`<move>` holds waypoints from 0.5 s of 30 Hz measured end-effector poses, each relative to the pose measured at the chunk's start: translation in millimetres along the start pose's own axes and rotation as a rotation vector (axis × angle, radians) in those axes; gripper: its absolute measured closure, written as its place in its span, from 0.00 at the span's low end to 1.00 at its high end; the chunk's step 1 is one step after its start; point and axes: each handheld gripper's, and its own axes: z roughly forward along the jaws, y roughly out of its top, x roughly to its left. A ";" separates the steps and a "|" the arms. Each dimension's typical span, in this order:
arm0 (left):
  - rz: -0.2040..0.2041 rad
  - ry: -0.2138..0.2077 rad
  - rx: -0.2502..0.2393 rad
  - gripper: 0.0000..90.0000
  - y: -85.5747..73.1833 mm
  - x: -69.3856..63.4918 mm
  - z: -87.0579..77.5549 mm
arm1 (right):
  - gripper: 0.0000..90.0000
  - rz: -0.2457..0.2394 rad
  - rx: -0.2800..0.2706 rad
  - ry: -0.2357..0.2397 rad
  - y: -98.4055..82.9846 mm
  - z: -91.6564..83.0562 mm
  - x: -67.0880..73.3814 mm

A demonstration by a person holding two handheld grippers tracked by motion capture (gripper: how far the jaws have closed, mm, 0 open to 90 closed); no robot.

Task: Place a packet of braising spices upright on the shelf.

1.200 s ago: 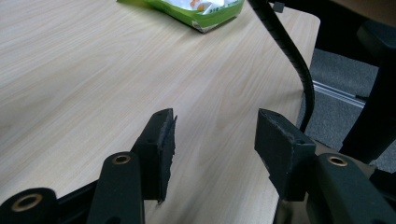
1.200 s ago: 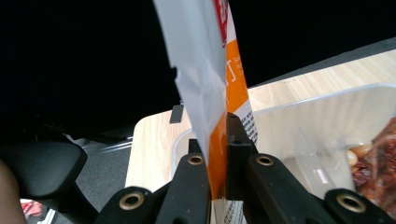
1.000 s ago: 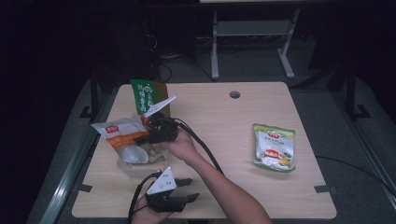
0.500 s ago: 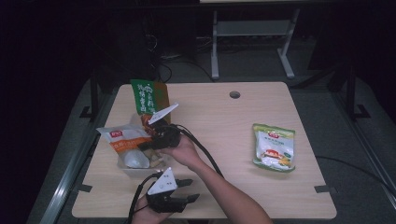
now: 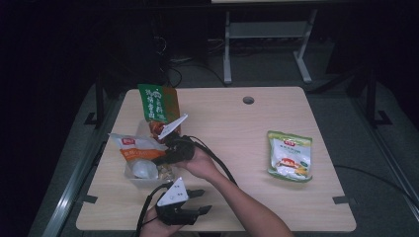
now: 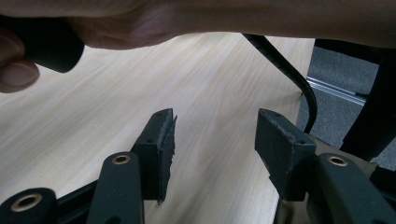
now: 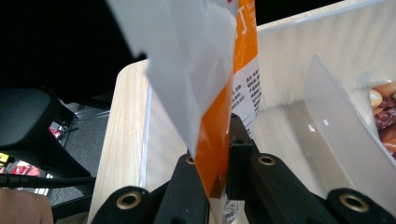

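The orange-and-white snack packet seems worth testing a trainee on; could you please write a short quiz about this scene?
1. True or false: the right gripper is shut on the orange-and-white snack packet.
2. Where does the packet hang? A) above the white plastic bin B) beside the green-and-yellow pouch C) on the floor
3. What is between the left gripper pads?

Key: 1 true; 2 A; 3 nothing, just the wooden table behind.

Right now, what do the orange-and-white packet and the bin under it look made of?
Orange-and-white packet: thin glossy plastic film, seemingly; it creases and bends where the right gripper pinches it. Bin: rigid, milky translucent plastic, judging by its smooth straight walls.
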 end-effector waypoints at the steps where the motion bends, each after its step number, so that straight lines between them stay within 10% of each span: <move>1: 0.000 0.000 0.000 0.53 0.0 0.0 0.0 | 0.99 0.000 0.000 0.000 0.0 0.0 0.0; 11: -0.002 -0.006 0.006 0.53 -0.3 -1.4 2.4 | 0.98 0.016 0.024 -0.001 -4.8 2.2 -3.4; 15: -0.003 -0.002 0.005 0.52 -0.3 -1.0 1.3 | 0.84 0.035 0.065 0.028 -3.8 1.5 -4.9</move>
